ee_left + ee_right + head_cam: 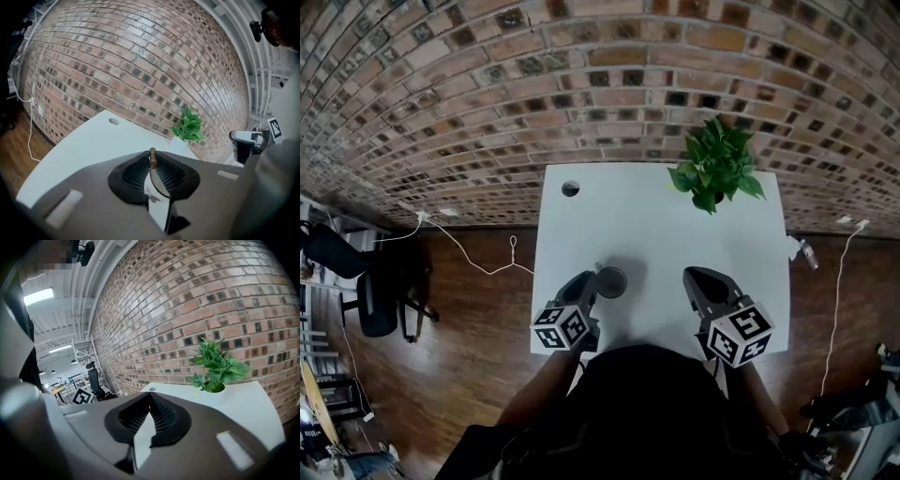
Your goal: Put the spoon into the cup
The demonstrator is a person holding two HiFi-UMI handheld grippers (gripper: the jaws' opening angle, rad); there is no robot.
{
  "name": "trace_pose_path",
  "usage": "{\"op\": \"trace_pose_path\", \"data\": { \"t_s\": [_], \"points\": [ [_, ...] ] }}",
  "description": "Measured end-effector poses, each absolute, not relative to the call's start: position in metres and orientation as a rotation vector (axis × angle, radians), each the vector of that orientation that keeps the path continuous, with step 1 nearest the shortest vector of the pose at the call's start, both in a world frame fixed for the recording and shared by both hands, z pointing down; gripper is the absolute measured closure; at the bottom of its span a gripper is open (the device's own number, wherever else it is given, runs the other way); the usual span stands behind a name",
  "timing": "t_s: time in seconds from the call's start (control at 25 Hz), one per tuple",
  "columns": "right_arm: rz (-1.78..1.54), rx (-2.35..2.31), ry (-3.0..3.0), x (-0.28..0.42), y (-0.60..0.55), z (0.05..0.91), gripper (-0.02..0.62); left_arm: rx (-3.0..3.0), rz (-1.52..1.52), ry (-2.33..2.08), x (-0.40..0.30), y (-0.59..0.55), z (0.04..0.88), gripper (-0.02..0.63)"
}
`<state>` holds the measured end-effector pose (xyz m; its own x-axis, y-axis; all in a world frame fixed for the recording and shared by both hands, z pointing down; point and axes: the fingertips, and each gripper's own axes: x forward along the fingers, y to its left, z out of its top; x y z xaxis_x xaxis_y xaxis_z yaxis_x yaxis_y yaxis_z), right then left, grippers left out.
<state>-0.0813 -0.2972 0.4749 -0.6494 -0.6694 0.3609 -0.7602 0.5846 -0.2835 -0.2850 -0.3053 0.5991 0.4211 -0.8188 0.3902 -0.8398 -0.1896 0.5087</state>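
- The left gripper [152, 162] has its jaws drawn almost together, pinching the spoon [152, 158] right at the tips.
- The spoon's brown, knob-shaped end stands just above the point where the two jaws meet. The ribbed pads press on the handle from both sides.
- Below that knob, a thin curved edge shows in the narrow gap between the jaws, against the white table [656, 225]. I cannot tell whether it belongs to the spoon or to the cup's rim.
- In the head view the left gripper points up the picture and ends right at the cup [611, 281].
- The cup is dark and round and stands upright on the near part of the table. It sits just beside the jaw tips, on their right; whether they touch it cannot be made out.
- The spoon's lower end is hidden behind the gripper in every view, so its place relative to the cup's mouth is unclear.
- The right gripper [150, 397] has its jaws closed tip to tip, with nothing between them.
- It is held over the near right part of the table, well apart from the cup and the spoon.
- A leafy green plant [715, 169] stands at the far right of the table, against the brick wall [581, 94].
- A small round hole [570, 188] marks the table's far left corner.
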Motion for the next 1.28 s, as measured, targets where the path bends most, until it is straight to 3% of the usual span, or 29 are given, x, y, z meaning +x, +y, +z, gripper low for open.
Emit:
{"op": "trace_pose_path", "data": {
  "t_s": [0.56, 0.72, 1.04, 1.28],
  "points": [
    [0.588, 1.175, -2.633, -0.084, -0.283, 0.465, 0.589, 1.981, 0.103, -1.372, -0.278, -0.296, 0.611, 0.565],
    [0.566, 1.176, -2.648, -0.084, -0.279, 0.458, 0.589, 1.973, 0.112, -1.346, -0.278, -0.293, 0.609, 0.485],
    [0.559, 1.185, -2.658, -0.084, -0.269, 0.454, 0.589, 2.036, 0.031, -1.329, -0.281, -0.274, 0.584, 0.445],
    [0.555, 1.191, -2.658, -0.086, -0.262, 0.452, 0.589, 2.073, -0.069, -1.418, -0.299, -0.263, 0.546, 0.465]
  ]
}}
